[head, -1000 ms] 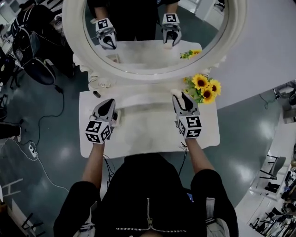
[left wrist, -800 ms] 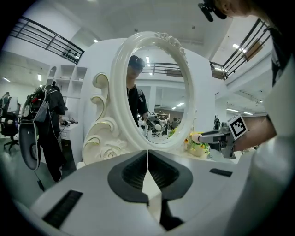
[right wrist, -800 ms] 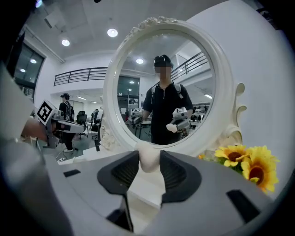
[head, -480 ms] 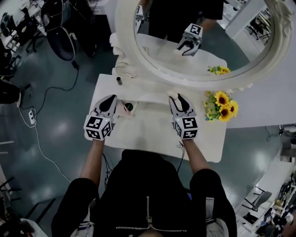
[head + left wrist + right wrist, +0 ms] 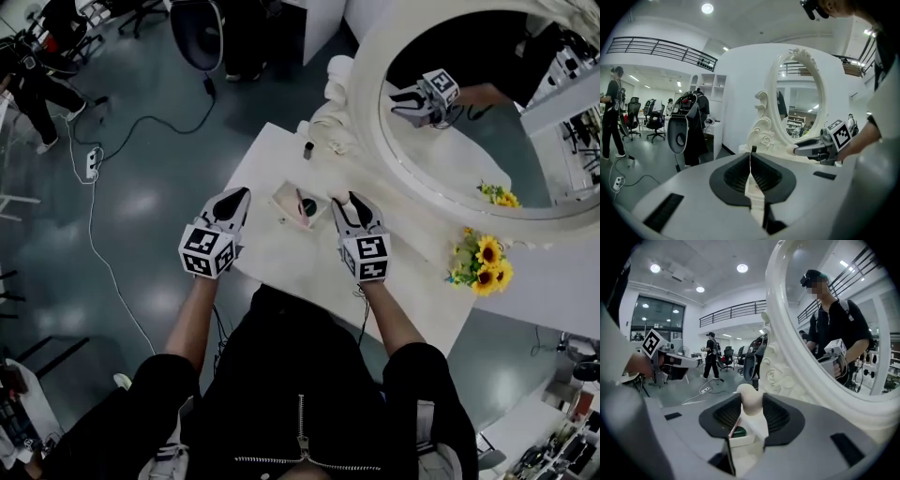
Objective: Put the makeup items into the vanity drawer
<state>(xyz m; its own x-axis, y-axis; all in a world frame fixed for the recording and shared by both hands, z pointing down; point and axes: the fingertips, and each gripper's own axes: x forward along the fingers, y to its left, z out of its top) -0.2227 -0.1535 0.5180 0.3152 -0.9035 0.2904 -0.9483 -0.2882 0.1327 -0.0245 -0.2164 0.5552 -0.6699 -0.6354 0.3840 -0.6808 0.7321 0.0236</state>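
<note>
Makeup sponge [image 5: 750, 400], cream and egg-shaped, was clamped between the right gripper's [image 5: 349, 204] jaws. It was off the table [image 5: 309, 272] and sat just beside the right edge of the open drawer [image 5: 284, 197] in the head view. The right gripper view showed the drawer below the sponge. Couldn't tell whether the sponge was over the drawer or just past it.

The drawer already held a pink stick [image 5: 733, 428] and a dark green round item [image 5: 739, 431] side by side.

Left gripper [image 5: 240, 195] had its jaws pressed together with nothing between them. It hovered at the table's left edge, left of the drawer and apart from it.

A small dark bottle [image 5: 307, 150] stood upright on the tabletop near the base of the mirror [image 5: 375, 141], behind the drawer. Sunflowers [image 5: 483, 262] sat at the far right of the table, well apart from both grippers.
</note>
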